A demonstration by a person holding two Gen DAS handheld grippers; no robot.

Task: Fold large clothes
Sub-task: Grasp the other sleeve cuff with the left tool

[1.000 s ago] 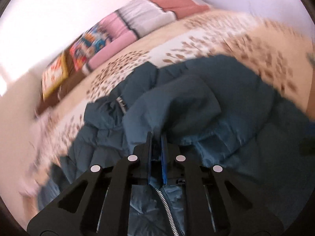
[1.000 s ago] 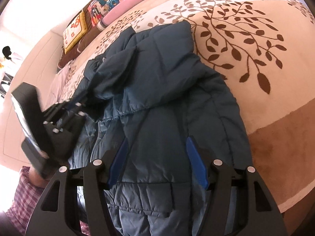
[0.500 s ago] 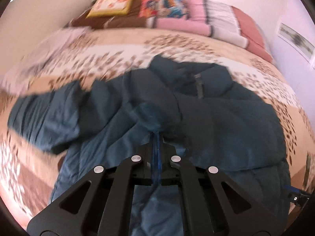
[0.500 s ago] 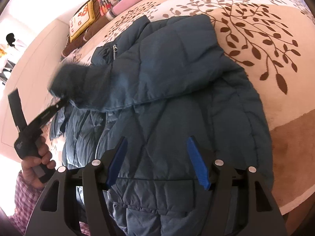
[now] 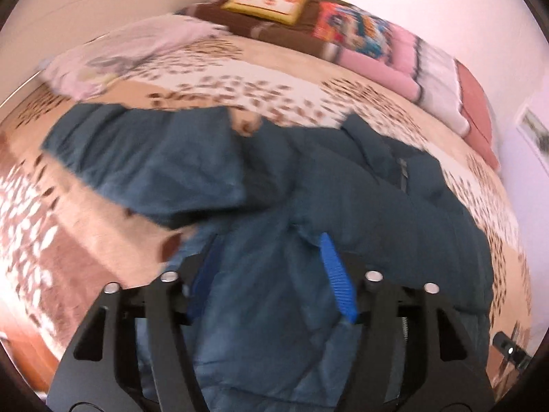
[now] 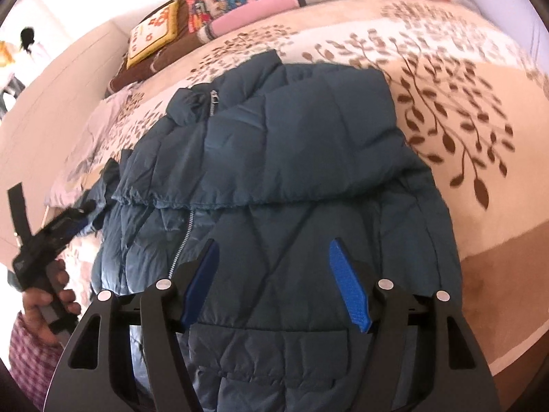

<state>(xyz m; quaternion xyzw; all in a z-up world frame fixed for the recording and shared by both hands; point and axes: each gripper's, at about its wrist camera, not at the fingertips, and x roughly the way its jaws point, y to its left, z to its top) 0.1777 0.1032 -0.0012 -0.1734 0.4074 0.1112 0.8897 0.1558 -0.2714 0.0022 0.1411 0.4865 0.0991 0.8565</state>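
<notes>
A dark teal puffer jacket (image 6: 308,178) lies zipped on the patterned bedspread (image 6: 463,79), collar toward the pillows. One sleeve is folded across the chest (image 6: 302,130). The other sleeve (image 5: 137,158) lies stretched out to the left on the bed. My left gripper (image 5: 271,240) hovers over the jacket's left side with its jaws opening; fabric shows below the gap and the pads press on nothing. In the right wrist view the left gripper (image 6: 51,230) sits at the jacket's left edge, held by a hand (image 6: 44,295). My right gripper (image 6: 274,243) stands open above the lower front, holding nothing.
Pillows (image 5: 370,44) and a cushion (image 6: 154,31) line the head of the bed. A pale pink cloth (image 5: 130,51) lies at the far left by the wall. The bed's near edge (image 6: 497,326) runs along the lower right. A checked sleeve (image 6: 24,350) shows at bottom left.
The left gripper carried the sleeve off the jacket's chest out to the left, then its jaws parted and let it go. The right gripper stayed open and drifted slightly.
</notes>
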